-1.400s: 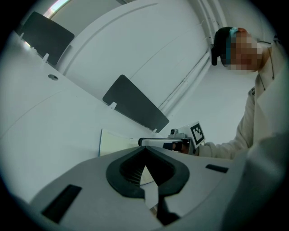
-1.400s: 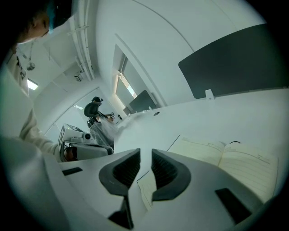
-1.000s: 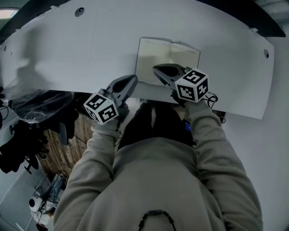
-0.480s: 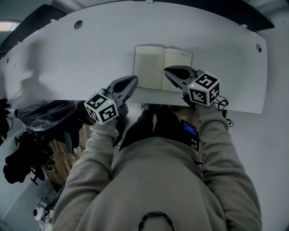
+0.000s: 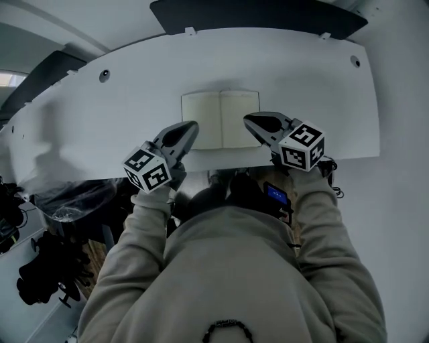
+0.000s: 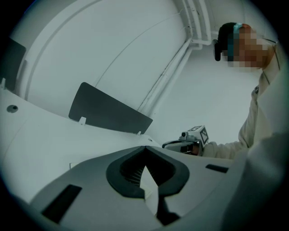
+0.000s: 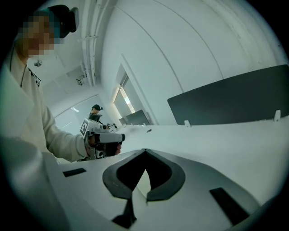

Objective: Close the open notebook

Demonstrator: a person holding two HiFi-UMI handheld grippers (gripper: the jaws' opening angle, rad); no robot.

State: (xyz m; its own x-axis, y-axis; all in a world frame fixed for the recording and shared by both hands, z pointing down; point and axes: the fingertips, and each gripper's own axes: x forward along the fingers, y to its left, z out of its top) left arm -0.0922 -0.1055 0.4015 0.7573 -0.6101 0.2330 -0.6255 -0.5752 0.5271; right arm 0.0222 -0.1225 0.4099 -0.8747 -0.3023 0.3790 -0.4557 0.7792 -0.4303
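— Where is the notebook (image 5: 220, 119) from where you stand?

— Lying open and flat on the white desk (image 5: 100, 114), both pale pages facing up. It sits between the two sets of fingers, with its spine running away from the person

— What about the left gripper (image 5: 193, 124)?

— Its fingers are pressed together, tips meeting, with nothing caught between them. The notebook's near left corner is just to the right of those tips and a little beyond them

— Are they touching the page?

— I can't tell from here. They're close, that's all I'd swear to

— And the right gripper (image 5: 248, 118)?

— Same story: fingers pressed together and nothing pinched. The tips sit at the outer edge of the right-hand page, low down, so the notebook spreads away to their left. I cannot tell whether they rest on the paper or hang above it

— Which way do the two point?

— Both slant inward toward each other and out across the desk. Well beyond both sets of fingers a dark panel (image 5: 258, 15) stands along the desk's far edge. Behind the fingers, each gripper is held by an arm in a pale sleeve (image 5: 137, 224)
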